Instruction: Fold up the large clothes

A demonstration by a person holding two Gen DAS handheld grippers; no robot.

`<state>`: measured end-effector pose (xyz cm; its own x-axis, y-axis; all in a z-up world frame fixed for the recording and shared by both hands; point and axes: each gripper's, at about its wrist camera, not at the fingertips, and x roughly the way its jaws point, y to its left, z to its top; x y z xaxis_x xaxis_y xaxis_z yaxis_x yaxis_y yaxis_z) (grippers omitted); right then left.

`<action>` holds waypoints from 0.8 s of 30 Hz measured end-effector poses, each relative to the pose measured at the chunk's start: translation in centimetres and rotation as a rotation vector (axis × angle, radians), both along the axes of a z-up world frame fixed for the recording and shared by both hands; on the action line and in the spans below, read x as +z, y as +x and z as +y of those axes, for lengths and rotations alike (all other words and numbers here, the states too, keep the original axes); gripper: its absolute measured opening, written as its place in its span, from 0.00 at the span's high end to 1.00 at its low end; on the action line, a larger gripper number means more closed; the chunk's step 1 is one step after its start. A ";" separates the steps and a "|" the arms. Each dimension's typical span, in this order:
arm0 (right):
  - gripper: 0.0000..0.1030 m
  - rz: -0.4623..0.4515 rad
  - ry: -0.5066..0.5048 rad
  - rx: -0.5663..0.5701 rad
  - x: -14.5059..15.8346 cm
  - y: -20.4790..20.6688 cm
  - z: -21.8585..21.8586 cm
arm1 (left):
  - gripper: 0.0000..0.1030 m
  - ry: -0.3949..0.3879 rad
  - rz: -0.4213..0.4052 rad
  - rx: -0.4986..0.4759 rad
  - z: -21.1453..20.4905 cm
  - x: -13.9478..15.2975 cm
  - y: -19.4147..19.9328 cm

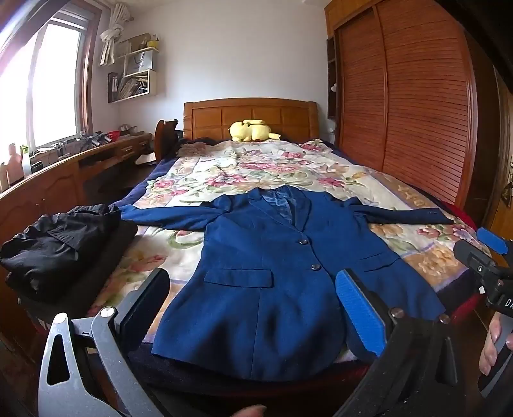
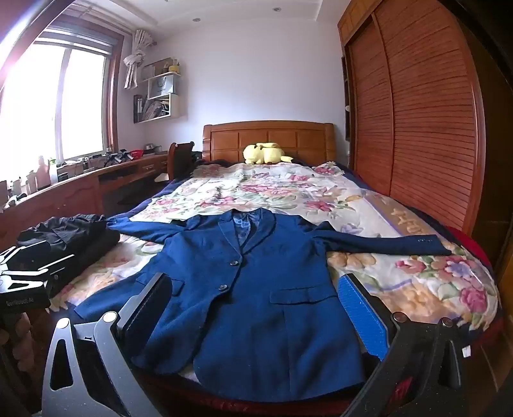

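Left claw (image 1: pixel 253 308) agape above blue jacket (image 1: pixel 272 272) hem, apart.

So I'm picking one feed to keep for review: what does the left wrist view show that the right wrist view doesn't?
Only the left wrist view shows the right gripper and a hand on its handle. Only the right wrist view shows the left gripper's body at its left edge and the ceiling lights. Both show the blue jacket spread flat on the floral bedspread, the black clothes, yellow plush toy and open jaws.

Home bedroom; bed (image 2: pixel 400 224); louvred wardrobe (image 2: pixel 416 112); desk (image 2: pixel 64 195)
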<state>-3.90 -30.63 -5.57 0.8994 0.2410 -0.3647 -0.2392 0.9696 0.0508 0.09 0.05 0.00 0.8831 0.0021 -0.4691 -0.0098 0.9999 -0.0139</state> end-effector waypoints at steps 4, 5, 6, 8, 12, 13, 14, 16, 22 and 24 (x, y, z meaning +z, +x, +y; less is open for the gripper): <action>0.00 -0.005 0.006 0.009 0.1 -0.2 0.1 | 0.00 0.017 -0.020 0.006 0.0 0.0 0.0; 0.00 -0.009 0.004 0.010 0.2 -0.3 0.1 | 0.00 0.020 -0.022 0.009 0.1 0.0 0.0; 0.00 -0.013 0.005 0.008 0.1 -0.4 -0.5 | 0.00 0.015 -0.025 0.008 0.4 -0.3 -0.1; 0.00 -0.007 0.009 0.009 -0.2 0.2 -0.9 | 0.00 0.007 -0.028 0.007 0.6 -0.3 -0.3; 0.00 0.000 0.008 0.010 -0.3 -0.1 -0.8 | 0.00 0.005 -0.026 0.008 0.8 -0.2 -0.2; 0.00 0.007 0.007 0.007 -0.3 0.0 -0.5 | 0.00 0.005 -0.026 0.007 0.9 -0.2 -0.2; 0.00 0.010 0.006 0.005 -0.2 0.1 -0.3 | 0.00 0.009 -0.025 0.010 0.5 -0.1 -0.2; 0.00 0.008 0.008 0.003 -0.2 0.1 -0.4 | 0.00 0.013 -0.027 0.009 0.3 -0.1 -0.2; 0.00 0.010 0.018 0.003 0.0 0.1 -0.6 | 0.00 0.010 -0.045 0.015 -0.2 0.1 -0.5; 0.00 0.009 0.018 0.001 0.0 0.0 -0.6 | 0.00 0.008 -0.054 0.017 -0.2 0.2 -0.6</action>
<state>-3.89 -31.19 -5.61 0.8957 0.2487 -0.3686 -0.2397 0.9683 0.0708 -0.55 -0.17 0.21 0.9068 0.0211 -0.4210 -0.0267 0.9996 -0.0074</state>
